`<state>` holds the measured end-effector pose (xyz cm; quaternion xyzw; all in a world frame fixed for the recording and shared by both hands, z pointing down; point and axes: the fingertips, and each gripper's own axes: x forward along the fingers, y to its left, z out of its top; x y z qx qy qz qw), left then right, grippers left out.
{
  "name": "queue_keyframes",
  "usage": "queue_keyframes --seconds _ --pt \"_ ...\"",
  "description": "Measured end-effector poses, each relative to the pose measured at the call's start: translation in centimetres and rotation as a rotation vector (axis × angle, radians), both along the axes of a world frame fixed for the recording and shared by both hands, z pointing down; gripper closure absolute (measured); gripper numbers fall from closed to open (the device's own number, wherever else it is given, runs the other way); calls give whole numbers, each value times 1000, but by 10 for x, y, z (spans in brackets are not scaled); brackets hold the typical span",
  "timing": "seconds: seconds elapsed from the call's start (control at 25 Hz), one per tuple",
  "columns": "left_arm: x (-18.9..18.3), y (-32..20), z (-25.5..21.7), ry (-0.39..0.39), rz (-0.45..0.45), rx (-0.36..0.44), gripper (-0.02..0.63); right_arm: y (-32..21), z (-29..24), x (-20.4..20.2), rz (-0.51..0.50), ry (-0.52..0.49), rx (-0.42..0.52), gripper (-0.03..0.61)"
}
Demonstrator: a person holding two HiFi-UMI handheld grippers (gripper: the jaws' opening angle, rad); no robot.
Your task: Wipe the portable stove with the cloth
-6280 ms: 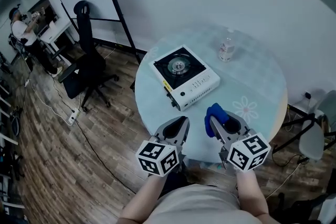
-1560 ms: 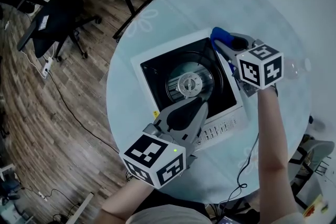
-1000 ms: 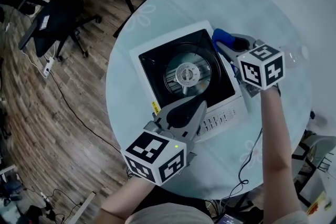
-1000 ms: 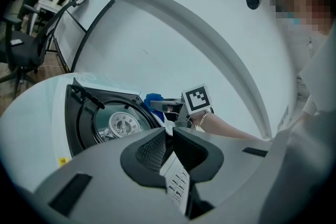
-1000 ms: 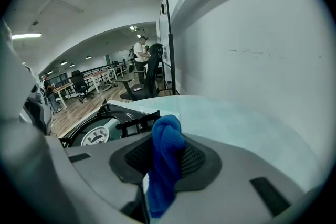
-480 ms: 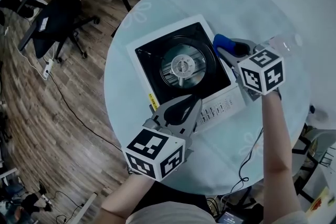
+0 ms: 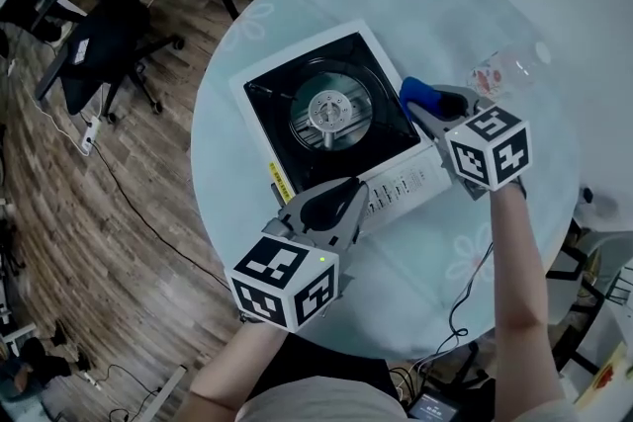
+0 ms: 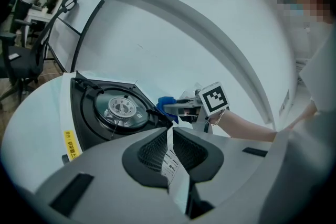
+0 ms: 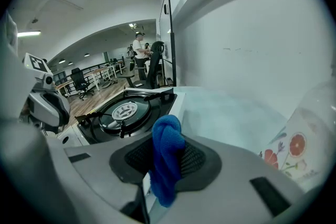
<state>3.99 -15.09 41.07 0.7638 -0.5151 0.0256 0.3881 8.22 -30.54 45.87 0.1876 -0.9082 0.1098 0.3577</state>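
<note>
Cloth point(image 9: 167, 157), bunched, is pinched between the closed jaws of the right gripper point(image 7: 427, 109) at the right edge of the portable stove point(image 7: 326, 109). The stove's front edge is clamped by the left gripper point(image 7: 341, 203), its jaws nearly together. If that thin hold slipped under wiping pressure, the stove could be shoved across the table point(image 7: 415, 5).

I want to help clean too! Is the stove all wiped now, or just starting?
Done: the right gripper has the blue cloth pinched, and the left gripper clamps the front edge of the portable stove. In hand: the cloth sits at the stove's right edge. Left: probably the black top and burner; no wiped patch shows.
</note>
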Motion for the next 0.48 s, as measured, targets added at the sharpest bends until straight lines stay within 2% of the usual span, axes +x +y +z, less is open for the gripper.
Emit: queue_keyframes --seconds 0.48 --pt "17 20 5 -20 36 -14 568 25 0 28 19 -17 -16 466"
